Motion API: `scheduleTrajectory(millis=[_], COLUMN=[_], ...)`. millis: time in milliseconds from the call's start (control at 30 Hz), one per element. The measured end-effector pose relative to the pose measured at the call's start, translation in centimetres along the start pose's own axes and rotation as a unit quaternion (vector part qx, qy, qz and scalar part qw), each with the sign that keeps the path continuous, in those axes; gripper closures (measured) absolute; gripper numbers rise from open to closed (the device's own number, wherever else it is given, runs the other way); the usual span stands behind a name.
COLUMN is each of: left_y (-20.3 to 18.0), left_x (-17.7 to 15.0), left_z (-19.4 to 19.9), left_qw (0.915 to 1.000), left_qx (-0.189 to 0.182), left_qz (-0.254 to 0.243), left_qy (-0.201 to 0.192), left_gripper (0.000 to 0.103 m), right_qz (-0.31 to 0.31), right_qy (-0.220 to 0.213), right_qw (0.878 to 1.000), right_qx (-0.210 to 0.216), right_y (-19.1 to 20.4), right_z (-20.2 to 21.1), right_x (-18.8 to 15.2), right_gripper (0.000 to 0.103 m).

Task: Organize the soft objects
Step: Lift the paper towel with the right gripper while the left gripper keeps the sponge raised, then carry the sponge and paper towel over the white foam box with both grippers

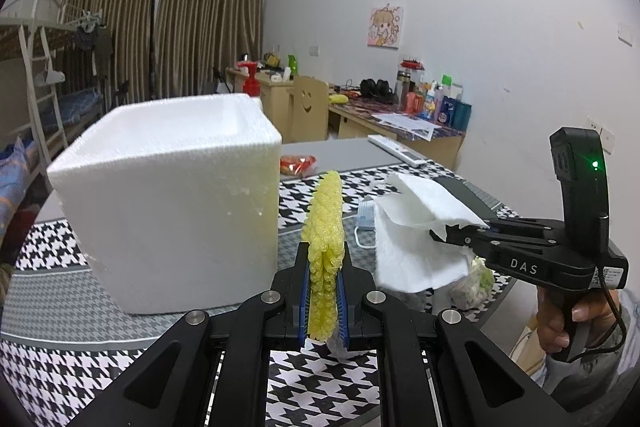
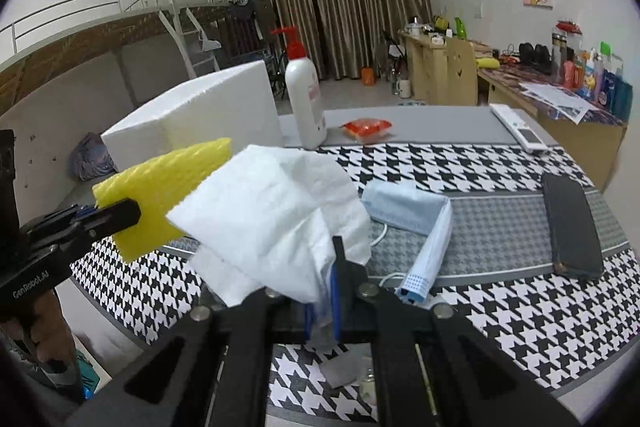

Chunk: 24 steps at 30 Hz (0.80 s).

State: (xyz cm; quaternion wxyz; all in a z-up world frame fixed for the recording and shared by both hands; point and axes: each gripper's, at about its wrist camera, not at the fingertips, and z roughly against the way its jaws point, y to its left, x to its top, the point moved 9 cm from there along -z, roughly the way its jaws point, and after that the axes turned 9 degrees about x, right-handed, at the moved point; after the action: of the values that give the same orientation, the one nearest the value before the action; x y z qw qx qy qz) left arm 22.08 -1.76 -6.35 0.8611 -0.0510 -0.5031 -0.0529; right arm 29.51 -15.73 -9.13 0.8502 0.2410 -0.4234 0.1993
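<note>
Above the houndstooth table [image 2: 520, 311], you hold a soft thing clamped in each gripper.

Your left gripper [image 1: 325, 277] is closed on the yellow sponge [image 1: 326, 223], pinched near one end, so its long axis runs straight out past the fingertips toward the table's far edge, beside the white foam box [image 1: 168, 203]. It looks light and springy, so the pinch should hold if you avoid squeezing harder. Your right gripper [image 2: 328, 291] is closed on the white tissue [image 2: 276, 211], caught by a lower fold; it is limp, has no firm axis, billows up and leftward, and tears easily. Nearer the right edge, the blue face mask [image 2: 412, 211] lies folded on the table; take it by the folded body.
</note>
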Motion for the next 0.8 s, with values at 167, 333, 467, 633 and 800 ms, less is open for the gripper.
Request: scheduleTrajectory(millis=[167,333,467,633,800], left_y=[0.1,0.7,0.9,1.4,1.8], left_x=[0.9,1.7,2.3,3.2,3.9], left_z=[1.1,2.0,2.4,2.6,2.5], left_qw=[0.9998,0.9995,0.9993,0.9989,0.9987], left_qx=[0.007,0.013,0.016,0.023,0.031], left_qz=[-0.004,-0.004,-0.007,-0.005,-0.006], left_qy=[-0.015,-0.027,-0.033,-0.039,-0.041], left_gripper=[0.091,0.091,0.091,0.091,0.091], right_qz=[0.003,0.007,0.009,0.015,0.02], right_qy=[-0.014,-0.024,-0.034,-0.044,-0.052], right_qw=[1.0,1.0,0.999,0.999,0.998], right_qx=[0.001,0.002,0.002,-0.002,-0.002], right_y=[0.3,0.7,0.8,1.0,1.3], right_z=[0.6,1.0,1.3,1.5,1.6], right_x=[0.8,1.4,2.1,3.0,3.9], right_gripper=[0.093,0.093,0.093,0.093,0.093])
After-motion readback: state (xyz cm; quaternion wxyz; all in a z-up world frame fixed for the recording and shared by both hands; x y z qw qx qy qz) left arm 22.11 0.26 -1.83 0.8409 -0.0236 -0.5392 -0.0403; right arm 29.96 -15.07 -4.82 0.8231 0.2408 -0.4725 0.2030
